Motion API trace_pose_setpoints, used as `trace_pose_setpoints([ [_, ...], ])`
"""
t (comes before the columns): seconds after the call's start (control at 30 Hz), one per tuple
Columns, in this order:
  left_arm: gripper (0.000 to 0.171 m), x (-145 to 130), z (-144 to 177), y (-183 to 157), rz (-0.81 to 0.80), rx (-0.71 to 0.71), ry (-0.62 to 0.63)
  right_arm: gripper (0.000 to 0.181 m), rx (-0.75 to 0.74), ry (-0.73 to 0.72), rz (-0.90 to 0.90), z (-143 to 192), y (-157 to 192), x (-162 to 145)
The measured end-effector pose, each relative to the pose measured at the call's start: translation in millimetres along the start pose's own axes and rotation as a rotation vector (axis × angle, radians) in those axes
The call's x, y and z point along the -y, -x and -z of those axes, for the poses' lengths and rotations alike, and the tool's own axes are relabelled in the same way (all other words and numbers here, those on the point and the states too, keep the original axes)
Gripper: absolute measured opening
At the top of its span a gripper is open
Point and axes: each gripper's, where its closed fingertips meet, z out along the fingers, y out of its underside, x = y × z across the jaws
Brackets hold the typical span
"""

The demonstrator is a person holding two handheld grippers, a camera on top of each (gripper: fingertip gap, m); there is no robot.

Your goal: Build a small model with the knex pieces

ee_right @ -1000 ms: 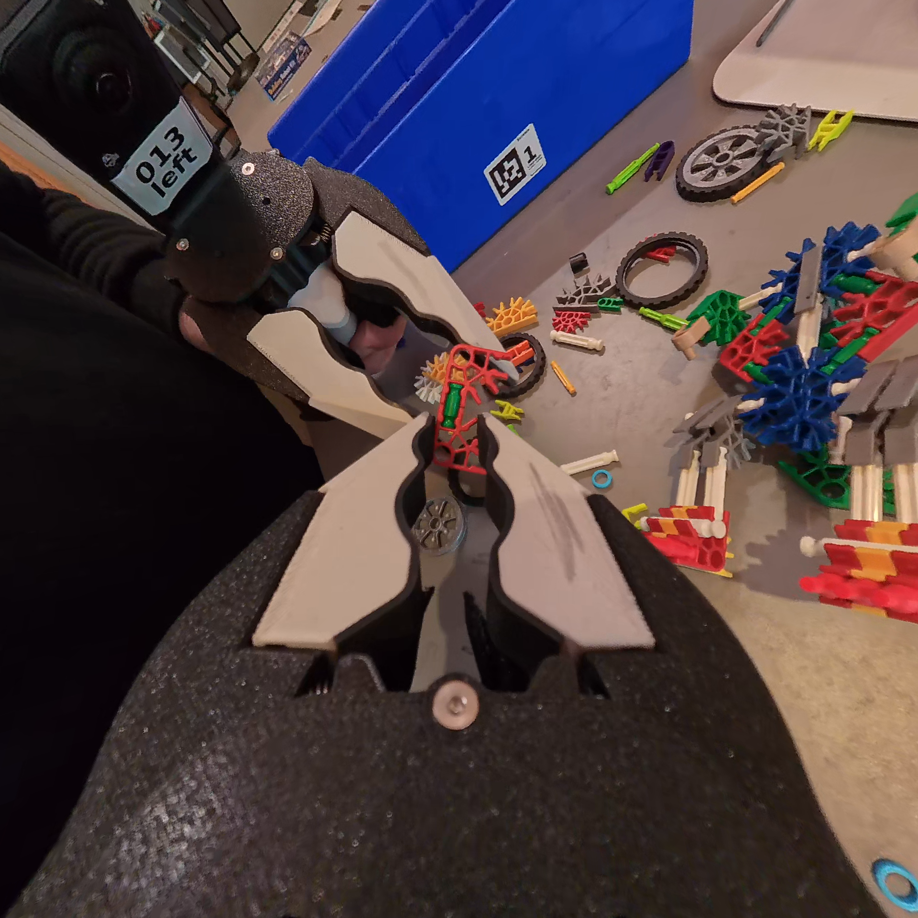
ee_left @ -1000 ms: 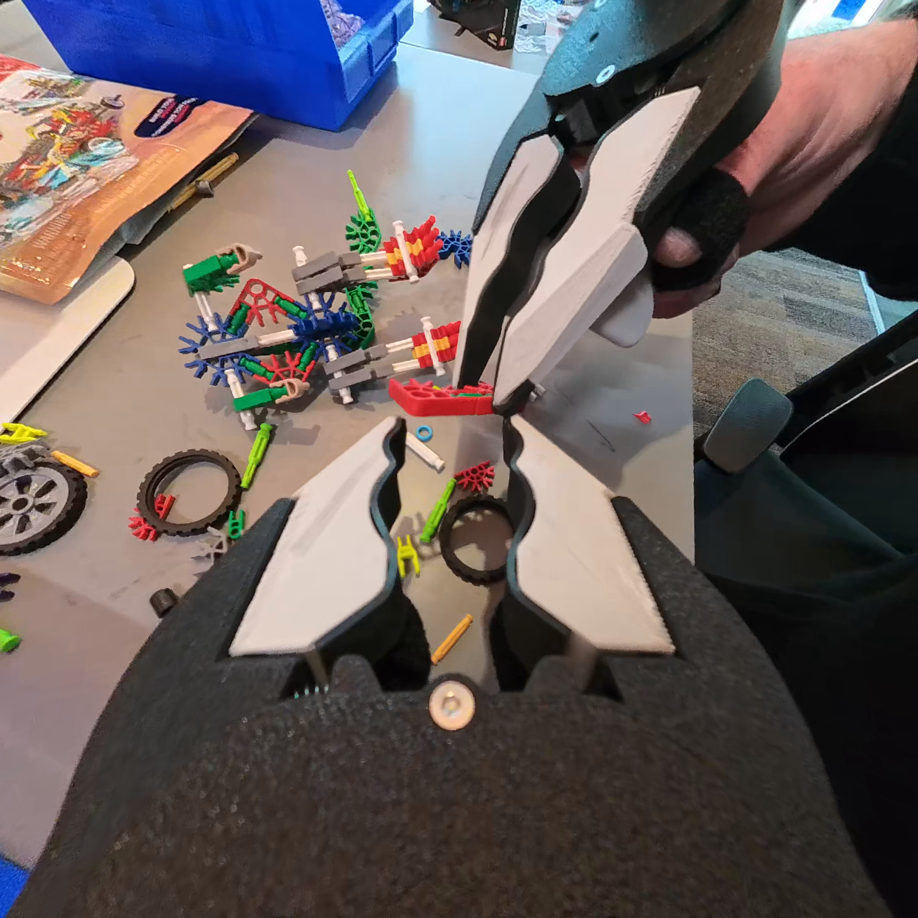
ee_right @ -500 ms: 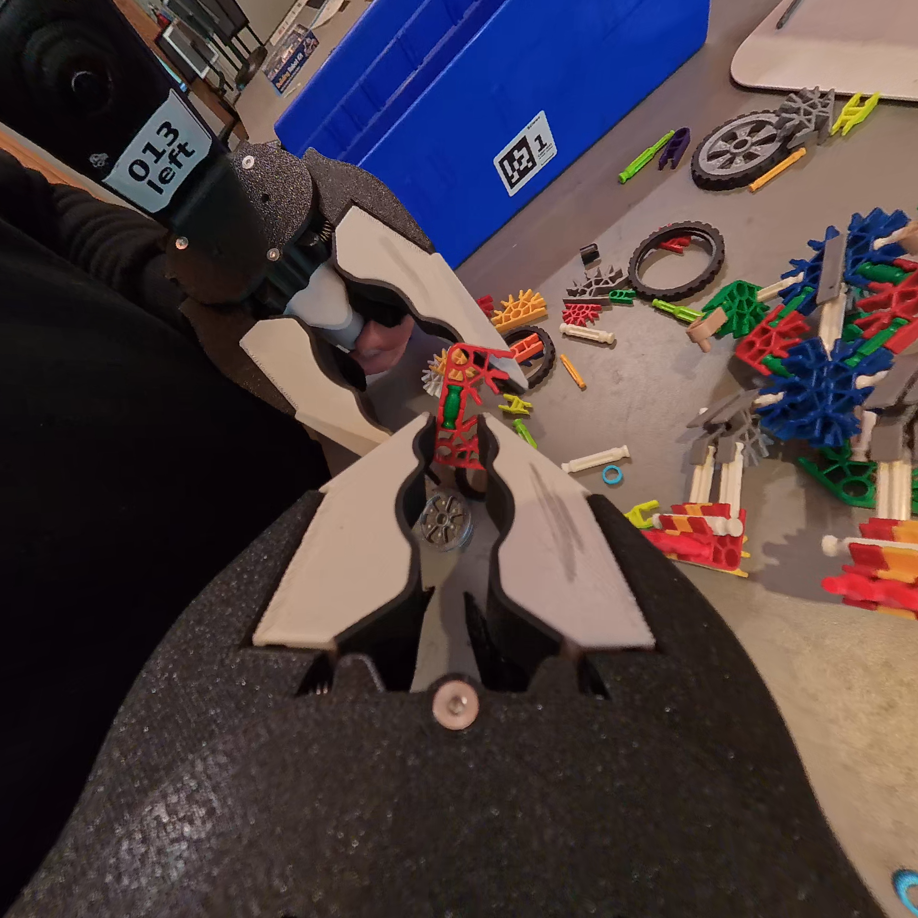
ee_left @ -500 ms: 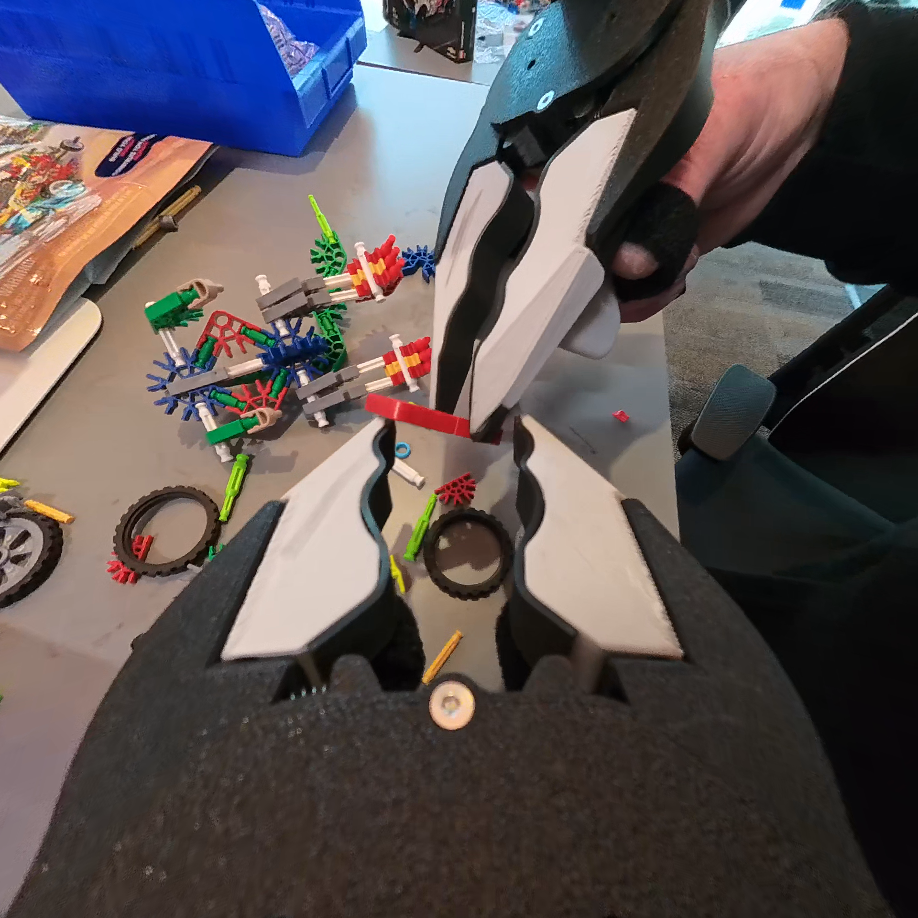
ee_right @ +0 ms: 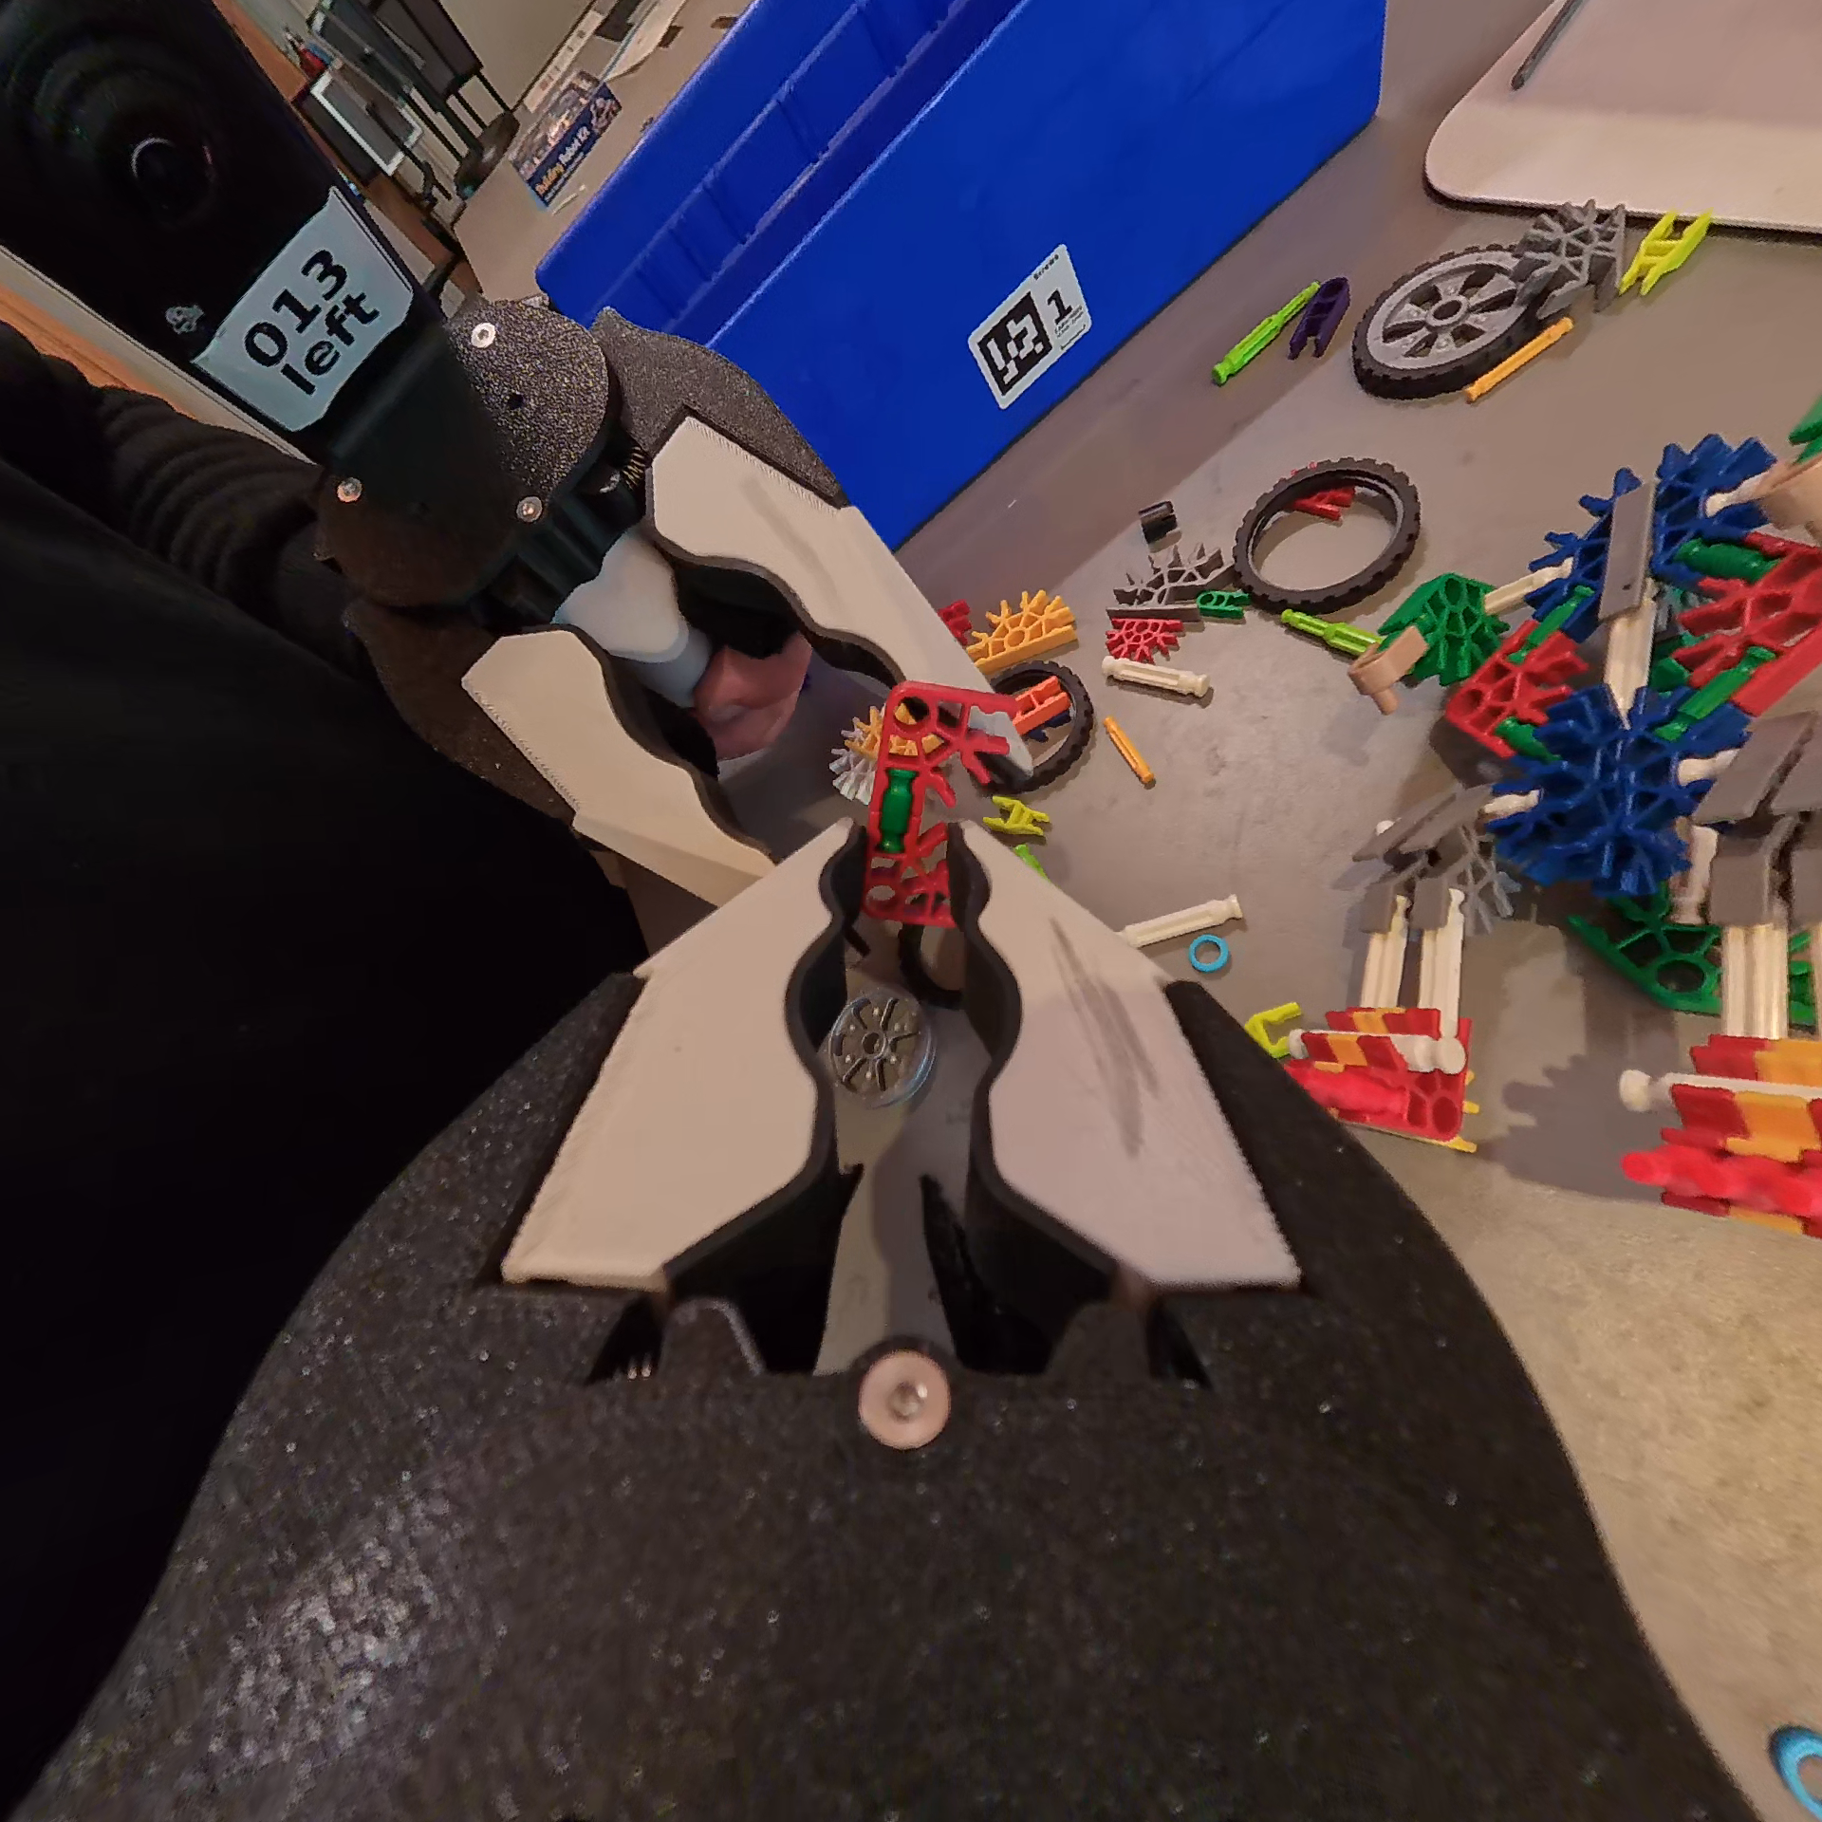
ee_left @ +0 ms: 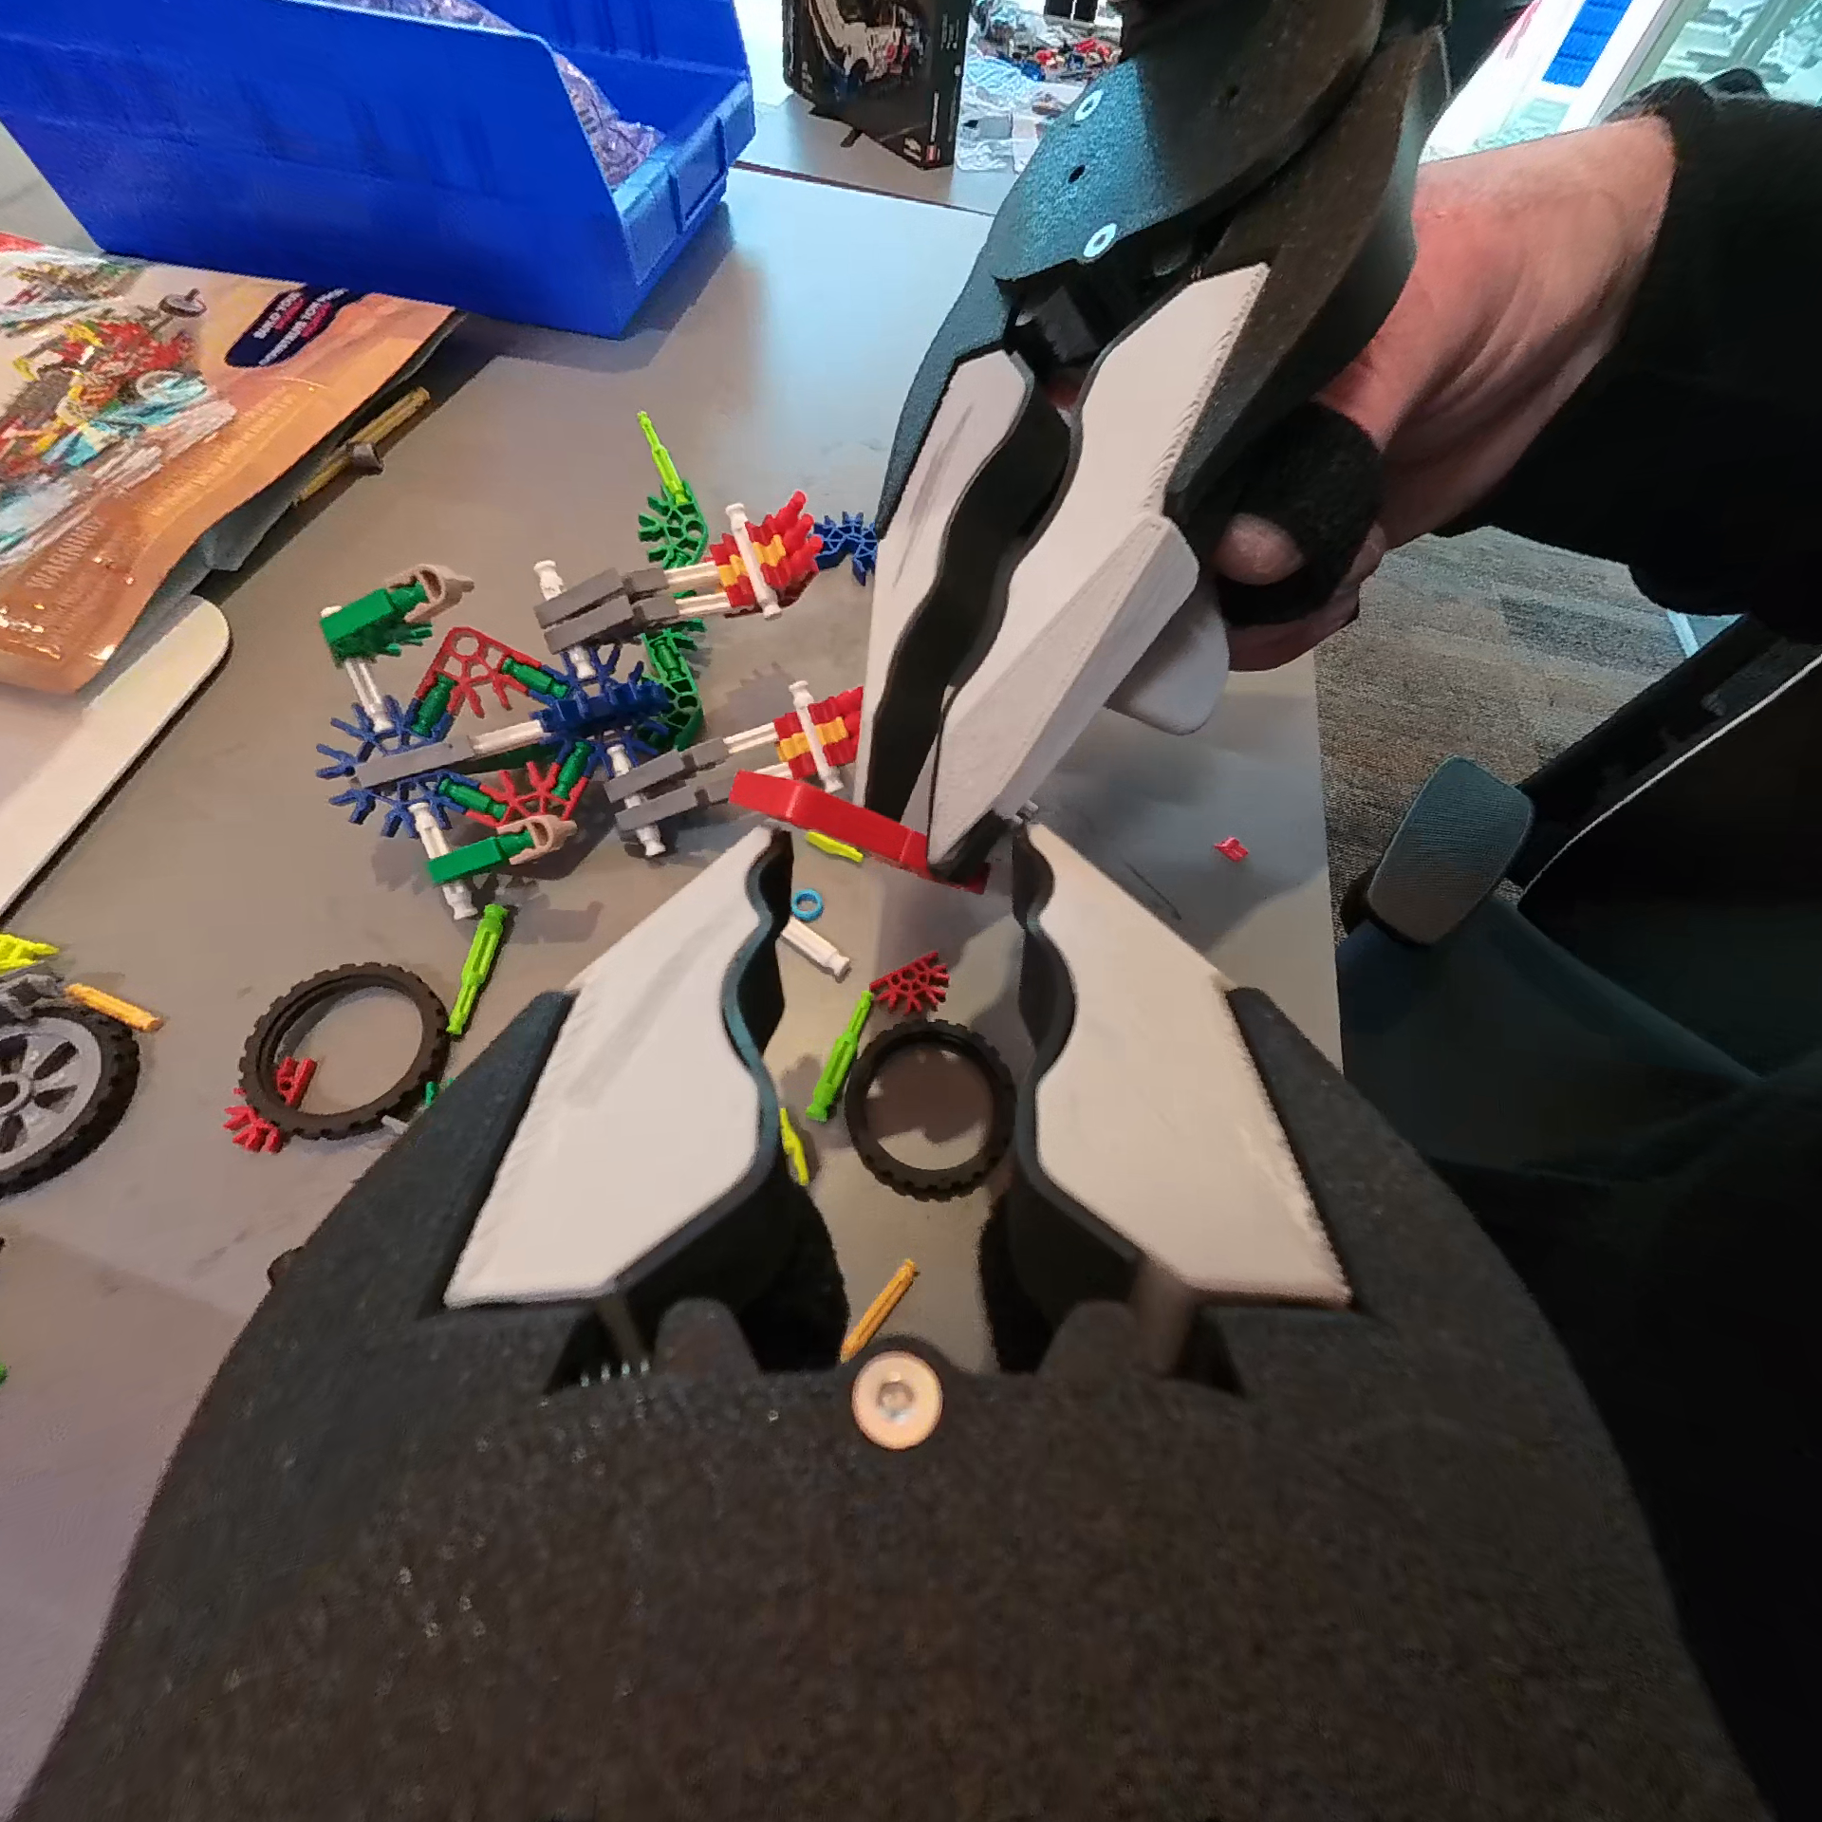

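The right gripper [ee_right: 902, 858] has its jaws squeezed nearly shut on a red toy piece [ee_right: 912, 799]. This piece is a flat red frame with a small green rod [ee_right: 895, 804] clipped in it. It sticks up and out past the tips, in the middle of the right wrist view, lifted above the grey surface [ee_right: 1282, 749]. Gripped by one end like this, most of it stays free, perhaps so other parts can reach it.

The left gripper [ee_left: 892, 858] has its jaws wide open and holds nothing. Its tips sit on each side of the red toy piece [ee_left: 838, 813], very close. I cannot tell if they touch it.

The left wrist view shows the piece edge-on, like a thin red bar, and the person's hand [ee_left: 1479, 325] around the right gripper [ee_left: 951, 848] in the upper right. It also shows a black tyre [ee_left: 932, 1109] lying between the open jaws, and a blue bin [ee_left: 375, 158] in the upper left.

The right wrist view shows the flat face of the piece with its holes and the green rod. It also shows a small grey wheel hub [ee_right: 877, 1045] under the jaws, and a big built model [ee_right: 1617, 789] of blue, red and green parts at the right edge.
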Motion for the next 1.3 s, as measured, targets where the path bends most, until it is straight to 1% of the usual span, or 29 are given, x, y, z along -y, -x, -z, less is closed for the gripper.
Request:
trace_pose_setpoints([
  [0.37,0.043,3,1,4,0.007,0.014,-0.014,0.016,-0.026,-0.023,-0.012,1,-5,5],
  [0.63,0.049,2,1,5,0.017,0.017,-0.01,0.016,-0.031,-0.008,-0.008,-2,-4,2],
  [1.3,0.049,-1,1,6,0.019,0.012,-0.004,0.016,-0.033,0.02,-0.004,-10,-3,1],
])
